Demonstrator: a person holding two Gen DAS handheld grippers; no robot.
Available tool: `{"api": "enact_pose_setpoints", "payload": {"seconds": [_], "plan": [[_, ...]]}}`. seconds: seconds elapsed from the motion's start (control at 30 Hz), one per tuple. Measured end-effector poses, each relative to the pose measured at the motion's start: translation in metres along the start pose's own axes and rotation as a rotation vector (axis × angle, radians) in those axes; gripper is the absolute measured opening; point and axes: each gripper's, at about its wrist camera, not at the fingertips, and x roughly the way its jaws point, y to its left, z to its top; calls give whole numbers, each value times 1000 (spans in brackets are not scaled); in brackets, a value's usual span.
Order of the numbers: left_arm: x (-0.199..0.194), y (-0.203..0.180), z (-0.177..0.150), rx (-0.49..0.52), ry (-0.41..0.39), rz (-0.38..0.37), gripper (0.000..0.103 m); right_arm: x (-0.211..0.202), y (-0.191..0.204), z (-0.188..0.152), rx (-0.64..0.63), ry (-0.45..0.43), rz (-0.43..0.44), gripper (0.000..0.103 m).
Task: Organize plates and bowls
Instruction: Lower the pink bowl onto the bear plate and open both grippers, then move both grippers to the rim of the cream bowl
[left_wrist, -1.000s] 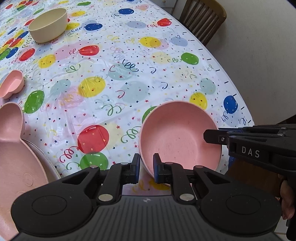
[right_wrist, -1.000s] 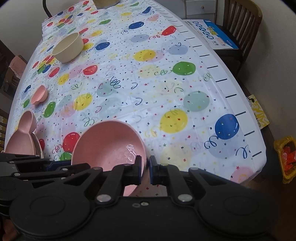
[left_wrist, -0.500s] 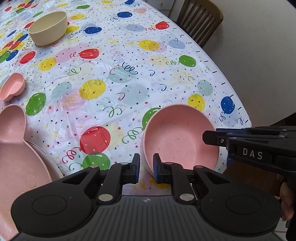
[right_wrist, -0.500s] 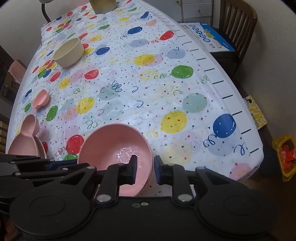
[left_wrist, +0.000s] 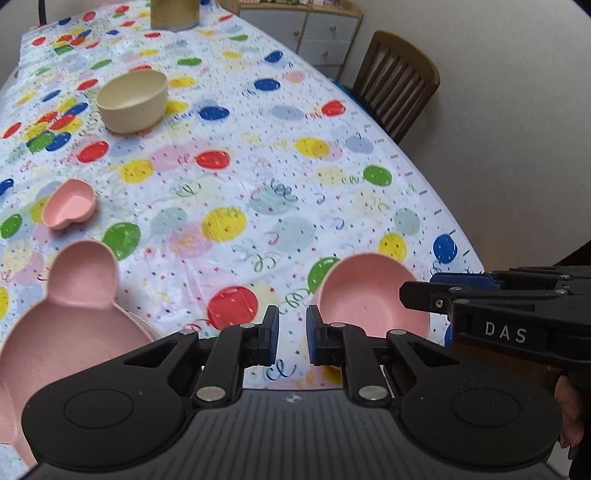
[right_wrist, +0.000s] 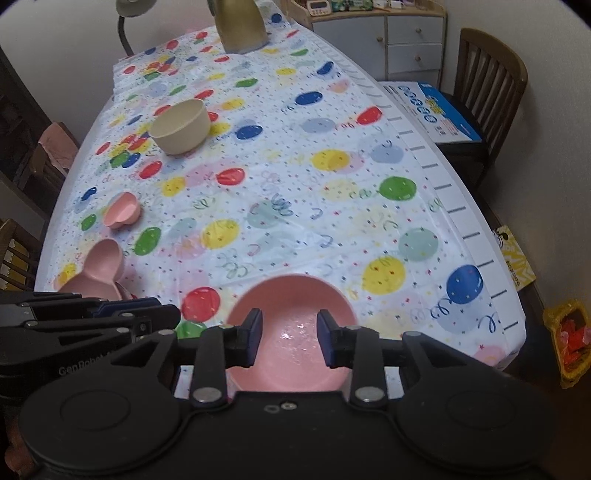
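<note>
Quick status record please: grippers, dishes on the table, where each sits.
left gripper: open, empty, above the near table edge
right gripper: open, fingers apart over the round pink bowl, not gripping it
round pink bowl: upright, near right corner of the table
mouse-ear pink plate: near left edge
heart-shaped pink dish: left, beyond the plate
cream bowl: far left, upright
tablecloth: balloon print
</note>
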Motion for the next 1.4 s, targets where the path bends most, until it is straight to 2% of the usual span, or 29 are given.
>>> {"api": "enact_pose_setpoints", "payload": {"seconds": [0.13,0.23,0.37,0.43,0.57,0.7,0.83,0.97,1.07,1.1,1.2,1.4], "plan": [[-19,16,3,-20,-51,25,16,-7,19,6,-32,-25,1,38],[-33,30,5,-41,-86,47,28,-10,33,14,-49,-45,6,46],[-47,47,9,-68,-126,70,41,-13,50,25,-81,-64,12,51],[-52,55,11,-84,-142,85,46,-13,56,32,-96,-74,13,59],[-54,69,21,-113,-159,97,47,-10,66,50,-123,-93,17,69],[-53,83,34,-140,-169,117,47,2,71,72,-137,-95,27,77],[-48,98,51,-164,-182,149,58,17,76,97,-154,-92,38,82],[-39,114,75,-203,-191,174,60,32,79,124,-181,-91,50,87],[-32,125,93,-226,-207,192,74,44,81,145,-194,-89,61,88],[-30,129,98,-236,-212,196,75,48,81,152,-198,-87,68,89],[-21,142,116,-273,-213,199,76,63,82,174,-203,-84,78,96],[3,164,152,-332,-204,206,77,97,85,214,-187,-73,107,100]]}}
